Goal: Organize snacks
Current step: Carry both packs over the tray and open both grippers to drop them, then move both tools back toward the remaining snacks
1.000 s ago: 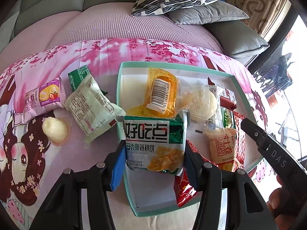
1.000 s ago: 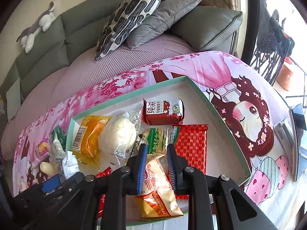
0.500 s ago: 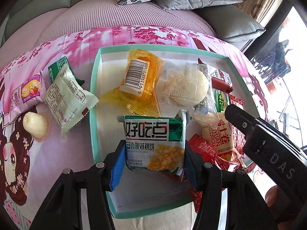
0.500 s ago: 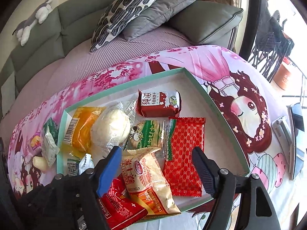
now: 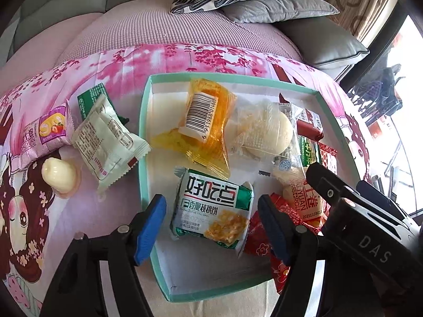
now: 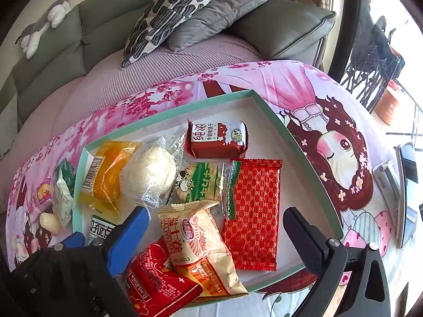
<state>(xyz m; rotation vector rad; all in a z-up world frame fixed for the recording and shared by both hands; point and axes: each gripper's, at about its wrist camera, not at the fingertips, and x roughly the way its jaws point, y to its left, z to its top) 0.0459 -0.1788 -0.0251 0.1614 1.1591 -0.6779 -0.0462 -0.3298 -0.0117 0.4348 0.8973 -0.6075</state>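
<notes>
A teal-rimmed tray holds several snack packets. My left gripper stands over its near end with the jaws opening. The green cookie packet lies flat on the tray floor between the blue pads, touching neither. My right gripper hangs over the tray's near edge, its jaws opening wide. A beige roll packet rests between them, propped on a red packet. Left of the tray lie a pink packet, a pale green packet and a cream jelly.
The tray sits on a pink cartoon-print cloth in front of a grey sofa with cushions. In the tray are an orange packet, a white bun and a red patterned packet. A phone lies at the right.
Both grippers opened and let go of their packets. The green cookie packet now lies on the tray floor, and the beige roll packet rests on the red packet.
</notes>
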